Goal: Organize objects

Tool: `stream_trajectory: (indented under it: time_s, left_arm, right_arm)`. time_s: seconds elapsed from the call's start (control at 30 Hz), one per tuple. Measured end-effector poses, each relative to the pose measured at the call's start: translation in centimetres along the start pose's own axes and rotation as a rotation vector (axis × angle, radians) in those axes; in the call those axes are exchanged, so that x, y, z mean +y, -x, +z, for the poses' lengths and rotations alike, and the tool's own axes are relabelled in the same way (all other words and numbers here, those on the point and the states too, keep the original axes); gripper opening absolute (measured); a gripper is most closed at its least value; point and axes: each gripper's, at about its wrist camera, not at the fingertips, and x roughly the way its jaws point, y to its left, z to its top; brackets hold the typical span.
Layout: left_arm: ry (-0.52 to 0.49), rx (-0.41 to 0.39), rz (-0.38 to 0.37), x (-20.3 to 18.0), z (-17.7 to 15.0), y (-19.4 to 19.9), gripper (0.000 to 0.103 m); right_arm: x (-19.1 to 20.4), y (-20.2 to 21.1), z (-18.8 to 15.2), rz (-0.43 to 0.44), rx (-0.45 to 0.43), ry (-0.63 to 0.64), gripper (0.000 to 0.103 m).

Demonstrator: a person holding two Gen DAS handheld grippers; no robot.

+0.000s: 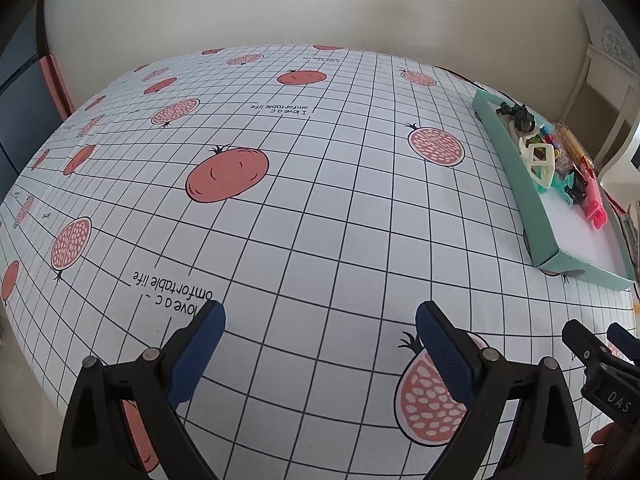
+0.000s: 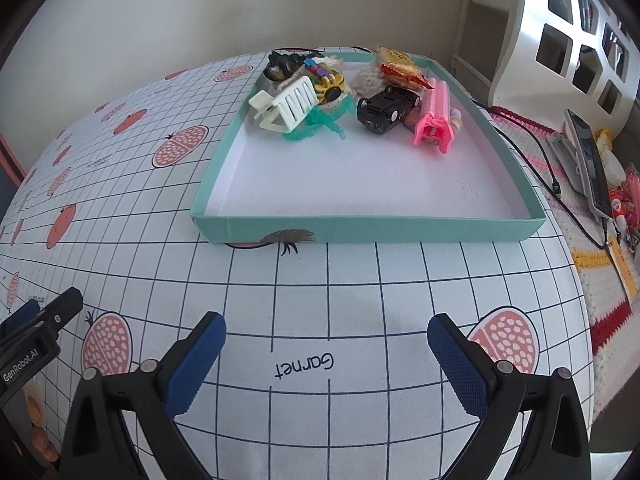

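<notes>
A shallow teal box (image 2: 360,229) with a white floor stands on the gridded tablecloth, ahead of my right gripper (image 2: 326,334). At its far end lie a white hair claw (image 2: 292,106), a teal clip (image 2: 320,124), a sunflower piece (image 2: 330,86), a black toy car (image 2: 386,110), a pink clip (image 2: 434,120) and a snack packet (image 2: 398,65). My right gripper is open with nothing between its fingers. The left gripper (image 1: 320,322) is open too, over bare cloth, with the teal box (image 1: 516,168) far to its right.
The tablecloth (image 1: 304,216) carries pomegranate prints and text. Right of the table sit a white shelf unit (image 2: 560,40), a phone on a stand (image 2: 588,160), a black cable (image 2: 536,160) and a knitted mat (image 2: 608,280). A wall lies behind.
</notes>
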Motion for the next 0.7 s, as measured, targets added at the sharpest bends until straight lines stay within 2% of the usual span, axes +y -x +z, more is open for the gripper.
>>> stream_trajectory:
  time_s: [0.4,0.7]
  left_arm:
    - [-0.006,0.009,-0.021,-0.38,-0.29,-0.62,0.096]
    - [-0.032,-0.017,0.006,-0.88,-0.64,-0.68,0.096]
  right_arm:
    - [-0.6,-0.61,-0.05,-0.017,0.001,-0.026,0.102]
    - [-0.61,-0.7,-0.14,-0.034,-0.011,-0.024,0.102]
